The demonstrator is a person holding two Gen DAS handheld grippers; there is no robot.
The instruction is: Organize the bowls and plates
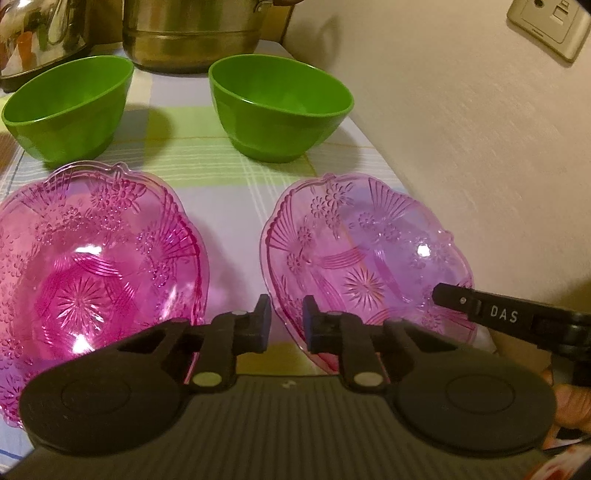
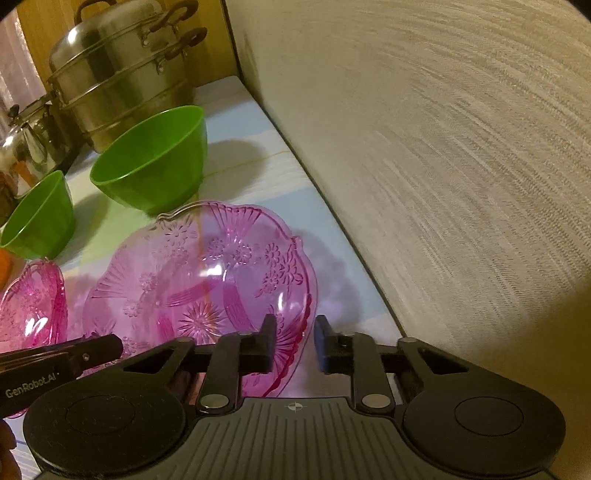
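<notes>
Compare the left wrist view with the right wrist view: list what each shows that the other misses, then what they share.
Left wrist only: the wall socket at upper right, and the whole left pink dish, which the right wrist view cuts off at its edge.

Right wrist only: the full stacked steamer pot with lid and handles, the kettle, and a wide stretch of textured wall.

Both: two green bowls, the right pink dish, the checked tablecloth, and both grippers, the left gripper and right gripper, each straddling that dish's rim.
</notes>
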